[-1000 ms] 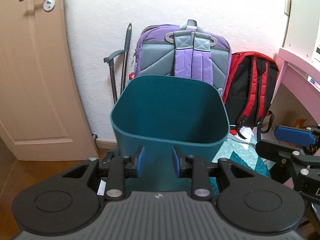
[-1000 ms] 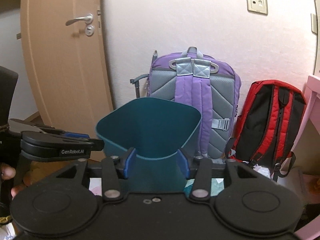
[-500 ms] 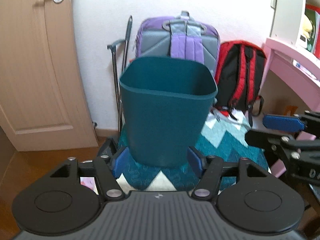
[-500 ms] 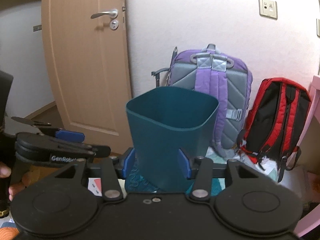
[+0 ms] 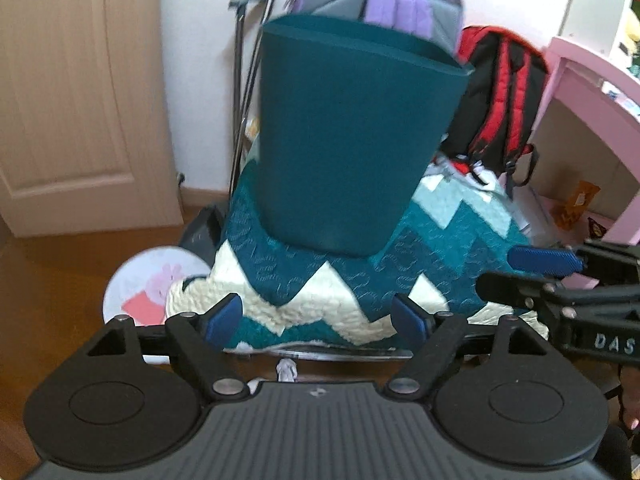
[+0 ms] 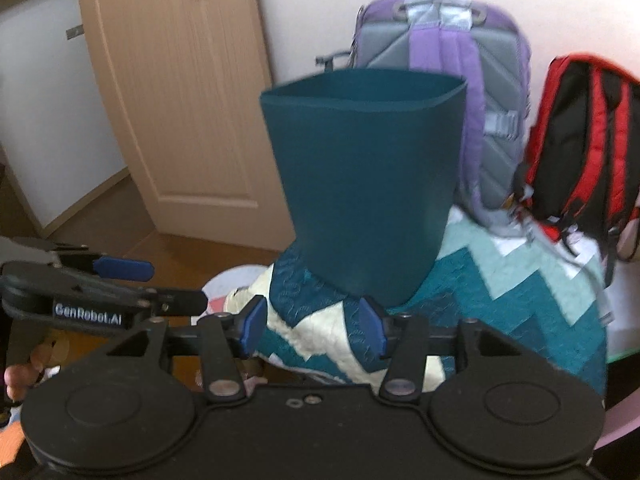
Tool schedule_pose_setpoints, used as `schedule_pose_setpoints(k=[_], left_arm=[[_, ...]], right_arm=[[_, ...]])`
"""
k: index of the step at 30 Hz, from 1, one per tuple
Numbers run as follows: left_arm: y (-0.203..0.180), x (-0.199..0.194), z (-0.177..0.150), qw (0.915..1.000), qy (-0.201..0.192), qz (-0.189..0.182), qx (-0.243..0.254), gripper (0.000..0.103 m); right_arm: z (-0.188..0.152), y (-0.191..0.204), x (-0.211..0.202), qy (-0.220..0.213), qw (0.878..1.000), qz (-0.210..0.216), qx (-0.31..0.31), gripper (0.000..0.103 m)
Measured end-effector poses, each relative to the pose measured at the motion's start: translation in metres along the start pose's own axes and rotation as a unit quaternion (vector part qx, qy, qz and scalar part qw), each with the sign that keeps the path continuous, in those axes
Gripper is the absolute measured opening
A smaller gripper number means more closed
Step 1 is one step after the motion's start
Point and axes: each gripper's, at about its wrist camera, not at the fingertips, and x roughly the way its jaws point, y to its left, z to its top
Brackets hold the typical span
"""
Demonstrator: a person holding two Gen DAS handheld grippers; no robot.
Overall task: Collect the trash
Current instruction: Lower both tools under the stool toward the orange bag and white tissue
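On a zigzag quilt [image 5: 352, 280] the teal bin [image 5: 352, 136] fronts two backpacks; both hand-held grippers [image 5: 318, 318] [image 6: 314, 326] gape, empty.

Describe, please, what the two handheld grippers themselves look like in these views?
Both the left gripper and right gripper are matte black, with linkage arms, silver pivot bolts, round discs on the body and blue finger pads. White side lettering reads "GenRobot.AI".

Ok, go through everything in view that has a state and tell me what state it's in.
teal bin: upright on the quilt, nothing holding it, inside hidden.
left gripper: jaws open, empty.
right gripper: jaws open, empty.
door: shut.
zigzag quilt: bunched up under the bin.
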Motion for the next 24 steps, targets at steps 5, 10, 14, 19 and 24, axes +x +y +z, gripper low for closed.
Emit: schedule_pose_setpoints(k=[5,10,14,19,24], left_arm=[[0.039,0.044,-0.014,0.9988,0.035,0.008,-0.034,0.082],[0.083,0.090,-0.031,0.9949,0.073,0.020,-0.066,0.082],[0.117,0.128,-0.048,0.9905,0.105,0.025,-0.086,0.082],[0.155,0.178,-0.077,0.9833,0.152,0.033,-0.095,0.082],[0.178,0.226,-0.107,0.9751,0.198,0.026,-0.096,0.082]], right_arm=[[-0.026,-0.007,0.048,0.039,0.998,0.028,0.037,0.053],[-0.054,-0.005,0.111,0.099,0.993,0.039,0.048,0.053],[-0.074,0.001,0.161,0.146,0.987,0.042,0.058,0.053],[-0.109,0.005,0.219,0.190,0.978,0.029,0.083,0.053],[-0.146,0.005,0.272,0.239,0.965,0.016,0.104,0.053]])
